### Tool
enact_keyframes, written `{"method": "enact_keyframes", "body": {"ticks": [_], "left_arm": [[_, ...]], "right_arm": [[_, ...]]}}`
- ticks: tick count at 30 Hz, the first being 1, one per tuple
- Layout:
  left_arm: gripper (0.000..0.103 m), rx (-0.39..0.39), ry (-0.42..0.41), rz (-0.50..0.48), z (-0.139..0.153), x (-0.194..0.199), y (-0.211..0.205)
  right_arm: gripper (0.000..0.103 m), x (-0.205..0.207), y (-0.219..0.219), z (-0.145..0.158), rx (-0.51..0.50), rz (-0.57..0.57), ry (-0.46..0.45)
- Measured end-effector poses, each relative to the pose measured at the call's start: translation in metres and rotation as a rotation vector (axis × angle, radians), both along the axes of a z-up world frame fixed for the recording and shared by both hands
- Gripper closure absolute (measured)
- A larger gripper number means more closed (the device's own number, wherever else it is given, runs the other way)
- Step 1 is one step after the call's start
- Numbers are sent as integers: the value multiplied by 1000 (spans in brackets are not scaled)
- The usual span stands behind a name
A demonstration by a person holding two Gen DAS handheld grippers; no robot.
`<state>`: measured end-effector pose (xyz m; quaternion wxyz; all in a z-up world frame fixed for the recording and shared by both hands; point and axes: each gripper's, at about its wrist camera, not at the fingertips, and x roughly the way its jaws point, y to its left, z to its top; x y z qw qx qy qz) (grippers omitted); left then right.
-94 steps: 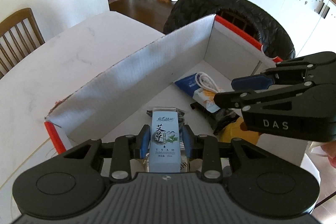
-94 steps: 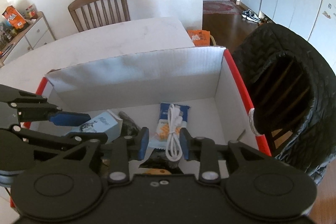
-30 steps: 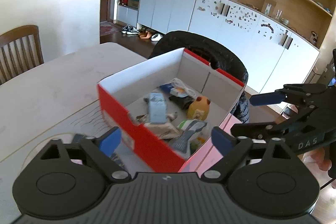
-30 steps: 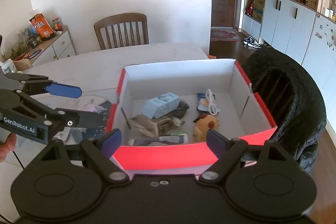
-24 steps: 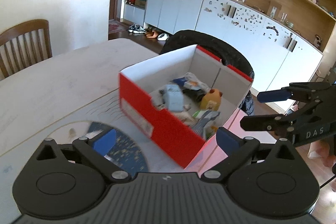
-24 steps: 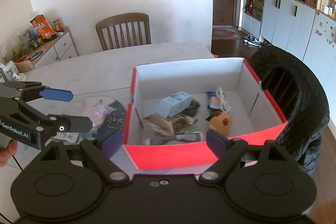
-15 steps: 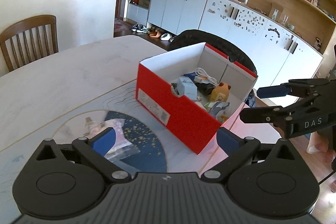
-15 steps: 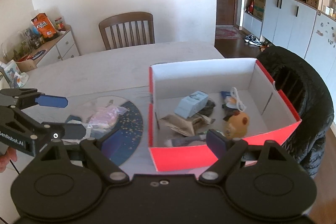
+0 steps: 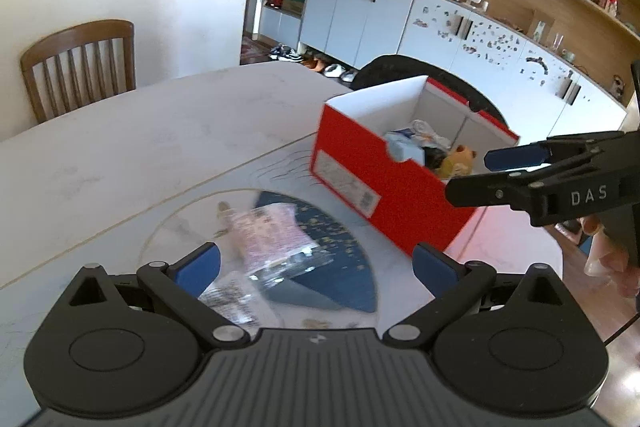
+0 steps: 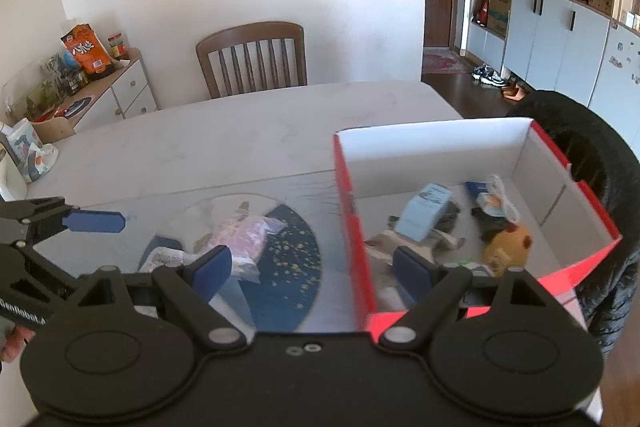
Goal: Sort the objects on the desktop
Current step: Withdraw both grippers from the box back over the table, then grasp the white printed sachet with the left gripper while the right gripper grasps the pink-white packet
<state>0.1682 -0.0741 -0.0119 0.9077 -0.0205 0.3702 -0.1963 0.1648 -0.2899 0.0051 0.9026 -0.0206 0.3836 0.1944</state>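
Both claws have swung away from the red box point(image 10: 472, 227), where the pale blue carton point(image 10: 426, 217) now lies. The left claw point(image 9: 316, 263) and right claw point(image 10: 312, 267) gape wide, empty, nearing the pink packet point(image 9: 266, 233) on the worktop point(image 9: 140, 143) beside the box: likely next.

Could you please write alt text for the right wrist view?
Open, empty right tongs hang over a pale table, between a pink packet on a blue mat and a red box holding small items. The left tongs reach in from the left edge.
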Motion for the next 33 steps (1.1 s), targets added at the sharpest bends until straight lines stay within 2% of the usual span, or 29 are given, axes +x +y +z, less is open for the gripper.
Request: {"method": "enact_keyframes", "body": {"ticks": [8,14,20,24,33], "left_arm": [[0,17,20,-21,-18,10,27],[0,46,53,-81,-39,20,42],[0,42,96,-124,-60,34,55],[0,50,108,-187,-71,41,57],[0,142,48,-307,-88,47,60]], "right_arm": [[16,17,38,-13,-17,5,27],[16,30,64,-25,-36,-4,48],[16,46,83,-37,-45,-32,77],[16,53,99,-48,-64,-31,89],[16,68,131,-71,-115,3,126]]}}
